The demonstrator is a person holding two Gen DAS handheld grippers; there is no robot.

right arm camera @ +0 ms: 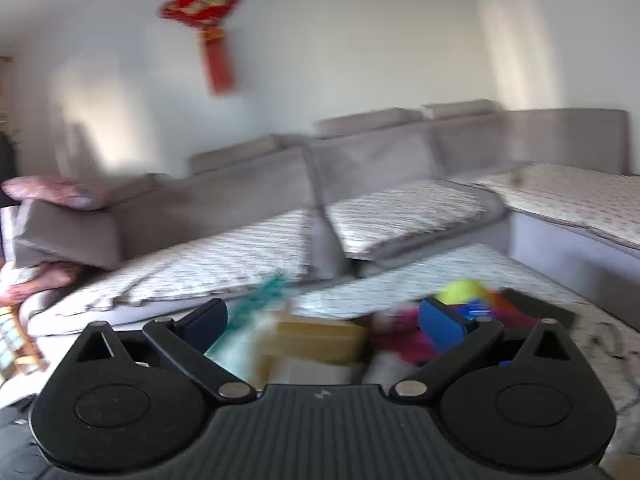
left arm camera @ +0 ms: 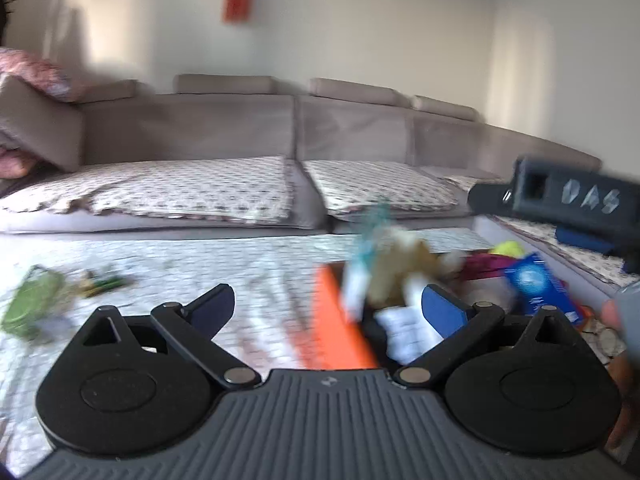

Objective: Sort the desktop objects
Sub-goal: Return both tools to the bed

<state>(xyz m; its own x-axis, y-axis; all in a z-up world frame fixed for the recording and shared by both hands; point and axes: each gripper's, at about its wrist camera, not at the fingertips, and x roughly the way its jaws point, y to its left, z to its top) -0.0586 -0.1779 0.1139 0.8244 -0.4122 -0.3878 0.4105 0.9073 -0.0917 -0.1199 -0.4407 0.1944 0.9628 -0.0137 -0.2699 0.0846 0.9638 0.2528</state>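
Observation:
Both views are motion-blurred. My left gripper stands open above a pile: an orange box, a beige plush toy with a white tag, and a teal feathery item. Nothing is gripped between its blue pads. A blue carton lies to the right. My right gripper is open too, over a tan box, the teal item, something magenta and a yellow-green ball.
A green packet and small green bits lie at the left on the patterned tabletop. The right device's dark housing hangs at upper right. A grey sofa runs behind the table.

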